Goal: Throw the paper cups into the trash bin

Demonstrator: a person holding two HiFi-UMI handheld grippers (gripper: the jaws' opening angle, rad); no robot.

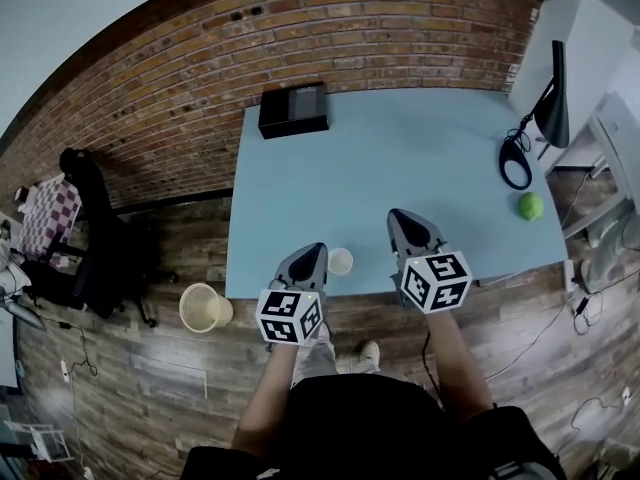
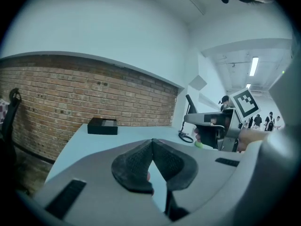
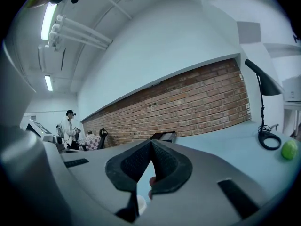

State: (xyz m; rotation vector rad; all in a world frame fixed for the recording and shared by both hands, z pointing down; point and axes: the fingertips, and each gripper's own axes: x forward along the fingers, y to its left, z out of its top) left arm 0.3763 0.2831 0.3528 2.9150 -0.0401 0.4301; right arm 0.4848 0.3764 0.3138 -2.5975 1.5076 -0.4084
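Left gripper (image 2: 152, 141): the jaws are seen pressed tip to tip, with nothing caught between them. Same deal on the right gripper (image 3: 151, 141), where the tips are closed together and nothing is held. Both are held low over the near edge of the light blue table (image 1: 400, 158) and pointed toward the brick wall (image 1: 180, 78). One paper cup (image 1: 340, 261) is found standing upright on the table right at that near edge. It's between the two grippers, just beside the left one, and isn't touched by either. The trash bin (image 1: 203, 308) is parked on the wood floor (image 1: 150, 388), off the table's near left corner. Further out, a black box (image 1: 293, 110) is set at the far left corner. A black desk lamp (image 1: 545, 108) and a green ball (image 1: 531, 205) are placed along the right side.
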